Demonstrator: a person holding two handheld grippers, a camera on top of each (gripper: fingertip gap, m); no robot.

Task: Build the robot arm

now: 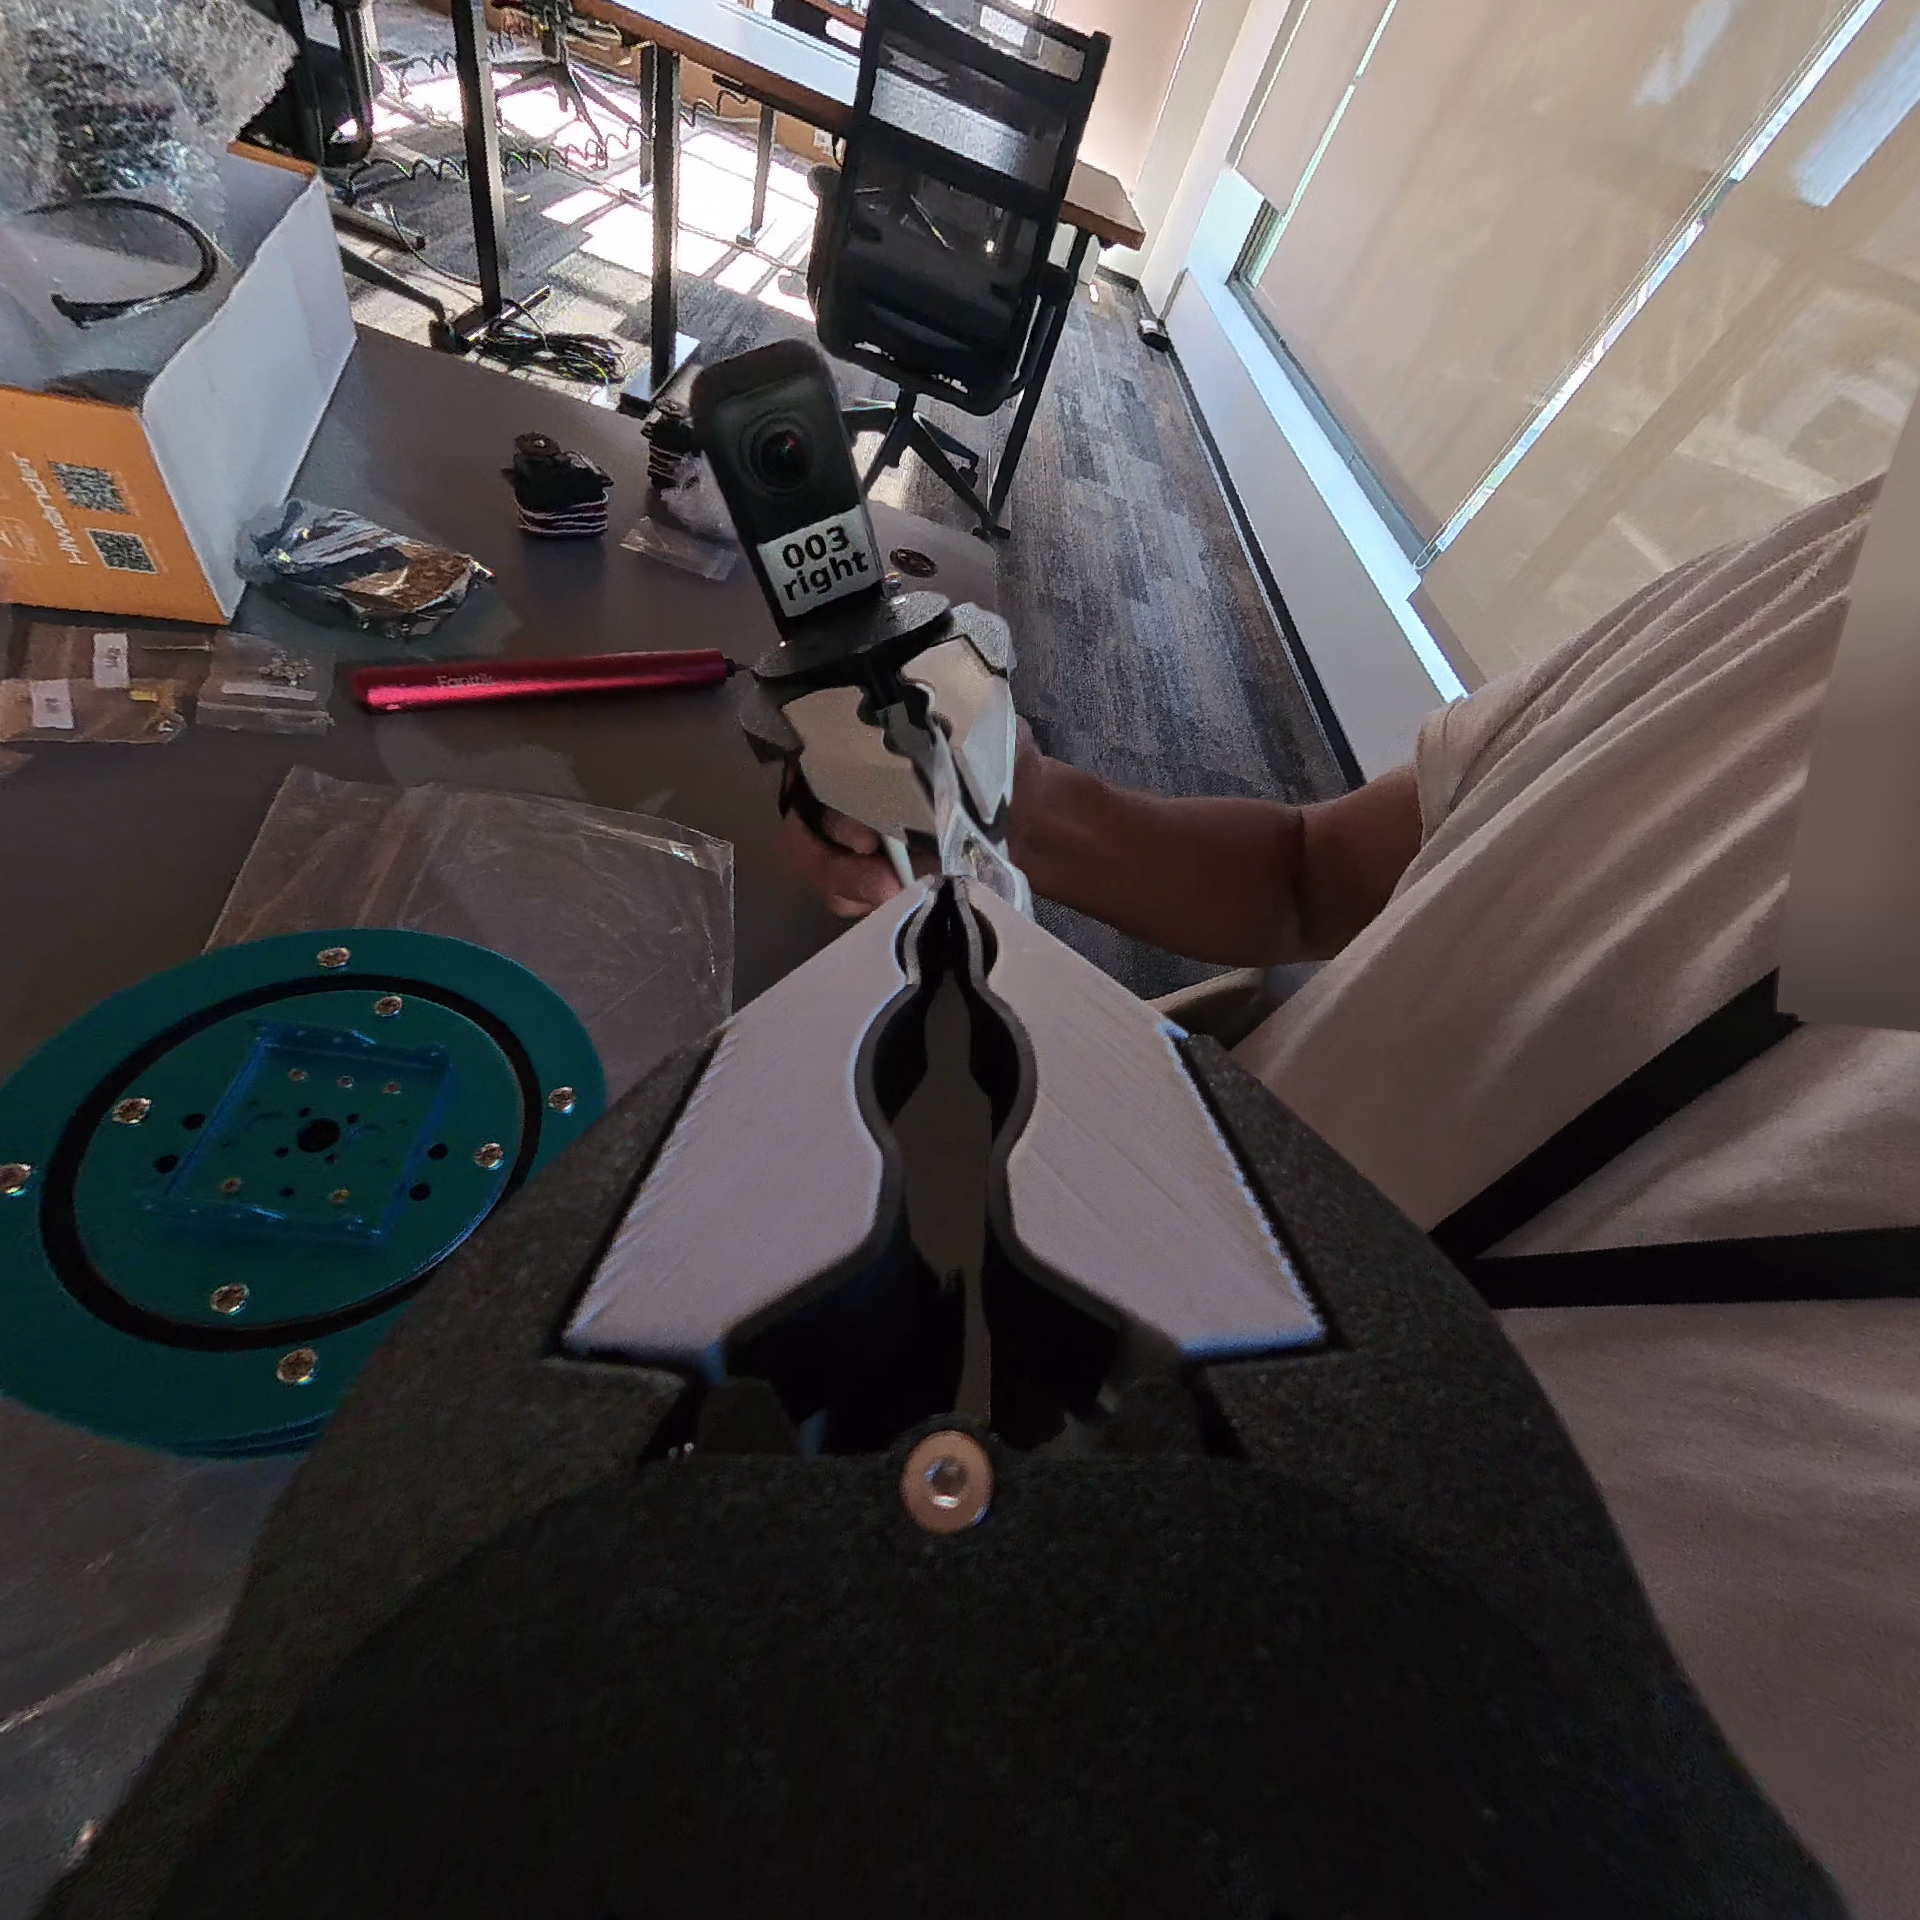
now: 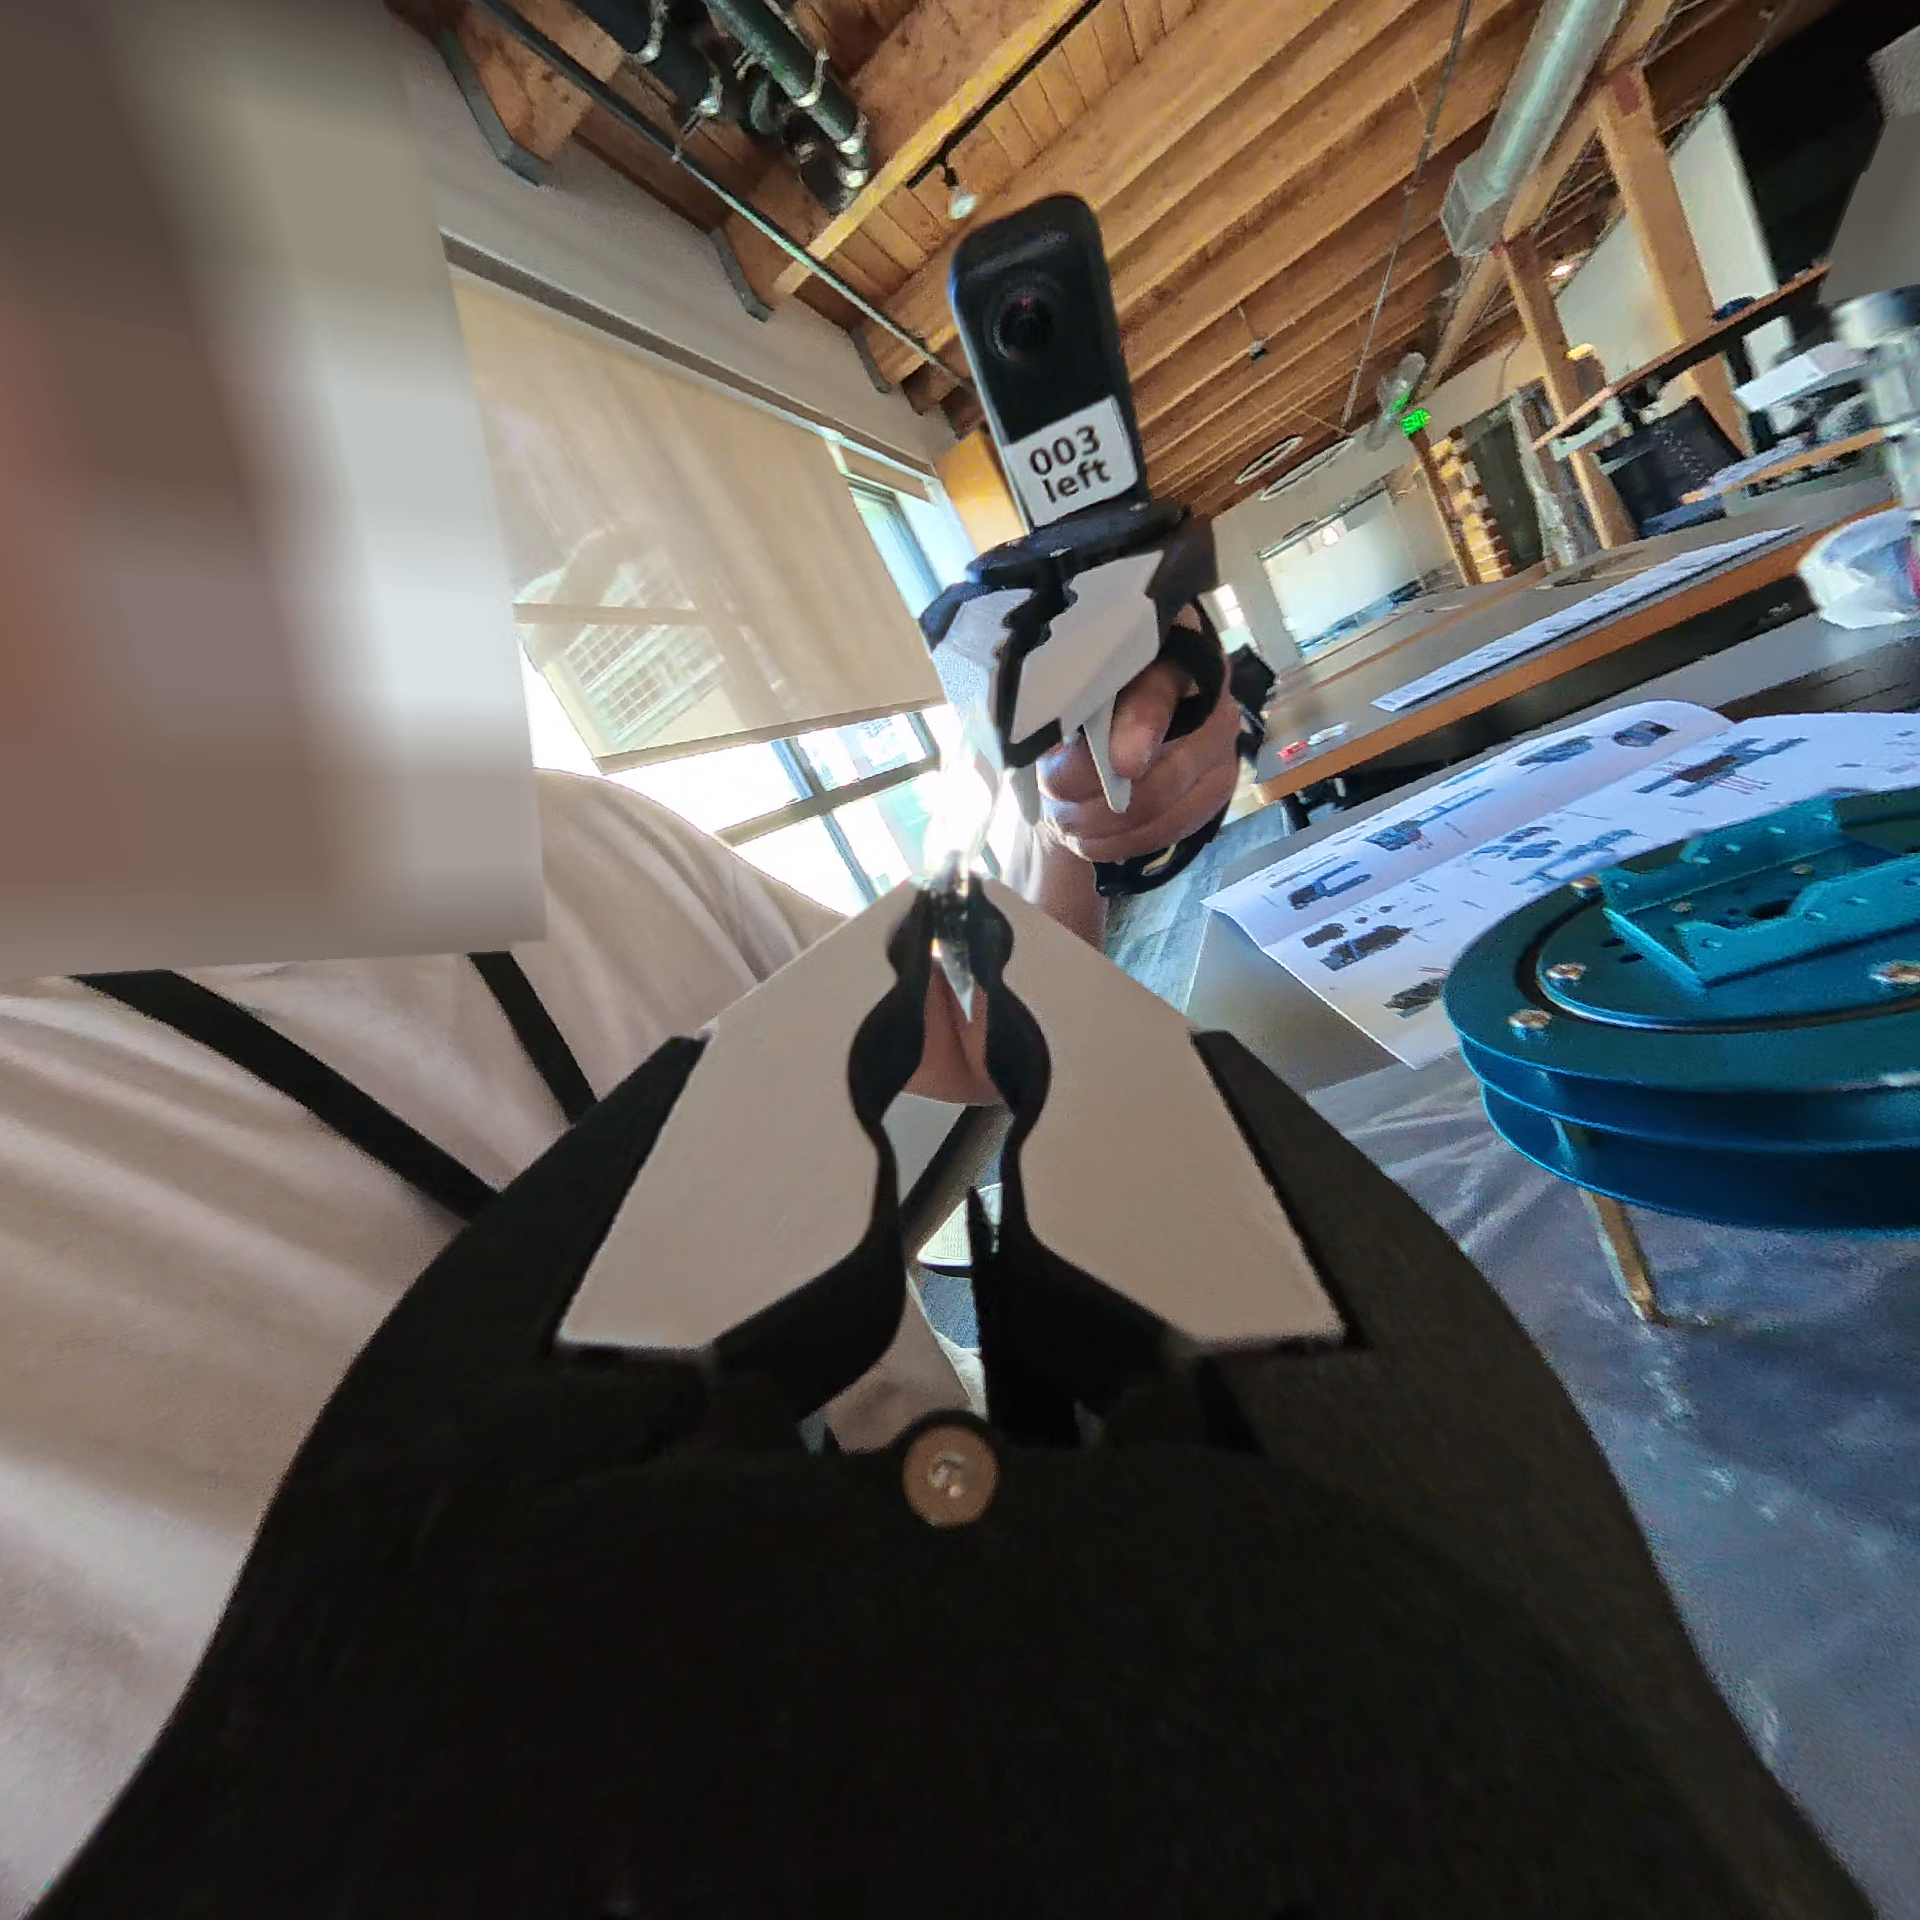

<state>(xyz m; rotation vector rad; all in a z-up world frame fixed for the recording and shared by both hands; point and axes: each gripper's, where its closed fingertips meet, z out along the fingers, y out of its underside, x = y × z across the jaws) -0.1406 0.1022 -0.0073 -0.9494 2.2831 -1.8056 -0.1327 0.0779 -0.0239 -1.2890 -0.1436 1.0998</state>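
Note:
My left gripper (image 1: 948,899) and my right gripper (image 2: 948,896) point at each other, tip to tip, above the table's near edge in front of a person's torso. Both are shut on a small clear plastic bag (image 1: 989,881), pinched at opposite ends between them; it glints in the right wrist view (image 2: 958,971). The right gripper (image 1: 951,842) shows in the left wrist view, the left gripper (image 2: 1023,795) in the right wrist view, each held by a hand. A teal round plate (image 1: 281,1184) with a blue square bracket (image 1: 312,1132) lies on the table to the left.
The teal plate (image 2: 1621,1081) sits beside a printed sheet (image 2: 1558,831). A clear plastic sheet (image 1: 468,894), a red pen-shaped tool (image 1: 540,675), small bags of parts (image 1: 260,686), two servos (image 1: 561,488), an orange box (image 1: 83,509) and a white box (image 1: 260,312) lie on the grey table. An office chair (image 1: 945,208) stands beyond. The grippers' ends are close to 4 cm from one another. From either gripper's tips it is about 12 cm to the teal plate (image 2: 1621,1081).

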